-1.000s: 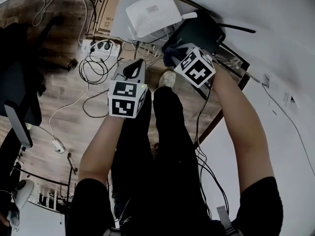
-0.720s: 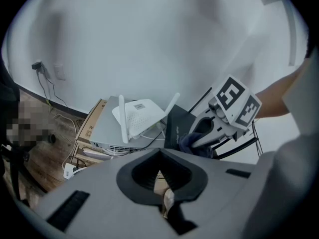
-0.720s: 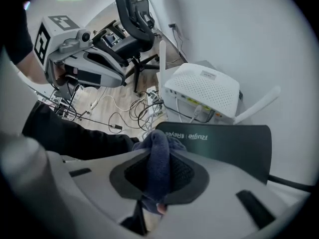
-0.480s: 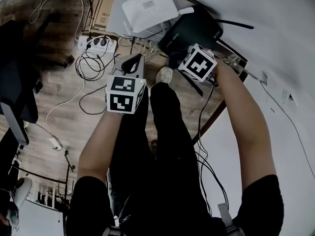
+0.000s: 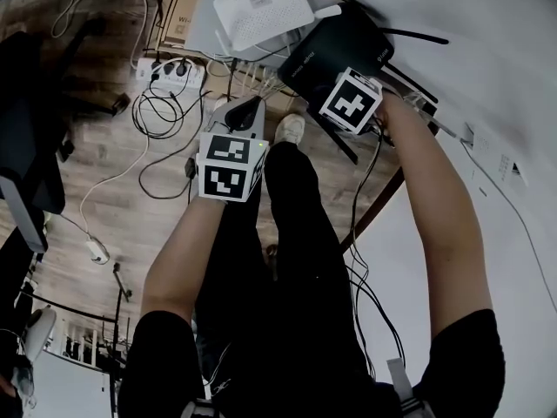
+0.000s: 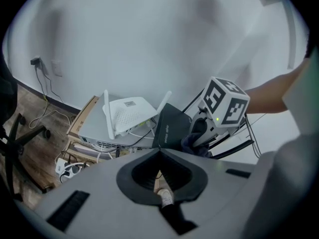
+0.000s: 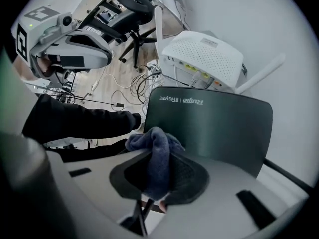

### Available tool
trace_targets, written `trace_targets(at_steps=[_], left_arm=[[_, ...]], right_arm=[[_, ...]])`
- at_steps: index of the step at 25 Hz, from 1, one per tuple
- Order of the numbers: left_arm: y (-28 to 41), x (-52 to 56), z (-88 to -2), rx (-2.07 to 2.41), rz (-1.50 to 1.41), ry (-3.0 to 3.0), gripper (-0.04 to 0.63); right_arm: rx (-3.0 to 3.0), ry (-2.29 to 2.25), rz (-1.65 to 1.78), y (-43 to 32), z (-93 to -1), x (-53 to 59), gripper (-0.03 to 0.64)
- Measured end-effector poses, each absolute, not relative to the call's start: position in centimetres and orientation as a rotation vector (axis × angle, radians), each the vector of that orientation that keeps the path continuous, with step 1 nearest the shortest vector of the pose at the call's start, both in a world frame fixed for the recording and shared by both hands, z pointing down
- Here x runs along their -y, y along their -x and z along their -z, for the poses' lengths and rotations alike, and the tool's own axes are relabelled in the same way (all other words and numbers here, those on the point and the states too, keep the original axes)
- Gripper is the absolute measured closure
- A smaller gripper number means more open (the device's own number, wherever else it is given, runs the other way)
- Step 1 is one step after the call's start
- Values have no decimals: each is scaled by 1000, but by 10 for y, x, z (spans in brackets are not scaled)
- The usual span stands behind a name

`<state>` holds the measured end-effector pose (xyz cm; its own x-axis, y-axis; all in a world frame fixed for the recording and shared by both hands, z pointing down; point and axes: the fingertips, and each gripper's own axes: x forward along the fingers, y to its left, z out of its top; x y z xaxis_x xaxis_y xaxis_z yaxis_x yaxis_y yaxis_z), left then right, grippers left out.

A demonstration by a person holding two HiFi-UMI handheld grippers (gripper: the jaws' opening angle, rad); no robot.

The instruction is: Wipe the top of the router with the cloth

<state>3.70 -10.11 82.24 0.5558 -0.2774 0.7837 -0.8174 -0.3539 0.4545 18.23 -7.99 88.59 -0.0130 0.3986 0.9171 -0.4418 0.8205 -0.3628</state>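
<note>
A black router (image 5: 341, 46) lies flat beside a white router (image 5: 261, 11) on a grey box by the wall. In the right gripper view my right gripper (image 7: 158, 157) is shut on a dark blue cloth (image 7: 158, 146), bunched over the near edge of the black router's top (image 7: 214, 128). Its marker cube (image 5: 351, 101) hangs over the router's near end. My left gripper (image 6: 159, 151) is shut with nothing in it, held in the air short of the routers, above the floor; its cube (image 5: 230, 168) shows in the head view.
A power strip (image 5: 170, 75) and loose cables lie on the wooden floor to the left. The person's legs and a shoe (image 5: 290, 129) are below the grippers. An office chair (image 7: 132, 4) stands further off. A white wall runs along the right.
The right gripper has moved with the cloth from the router's near edge further over its top. The left gripper has shifted slightly and stays shut.
</note>
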Motion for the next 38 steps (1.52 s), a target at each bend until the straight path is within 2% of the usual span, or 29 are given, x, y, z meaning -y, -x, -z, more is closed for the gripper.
trace_targets(at_steps=[26, 38], left_arm=[[-37, 97, -825, 875, -767, -1896, 594], [-34, 102, -831, 865, -770, -1878, 594]], right_arm=[[1219, -366, -354, -262, -902, 159, 563], [1127, -461, -338, -297, -905, 195, 563]])
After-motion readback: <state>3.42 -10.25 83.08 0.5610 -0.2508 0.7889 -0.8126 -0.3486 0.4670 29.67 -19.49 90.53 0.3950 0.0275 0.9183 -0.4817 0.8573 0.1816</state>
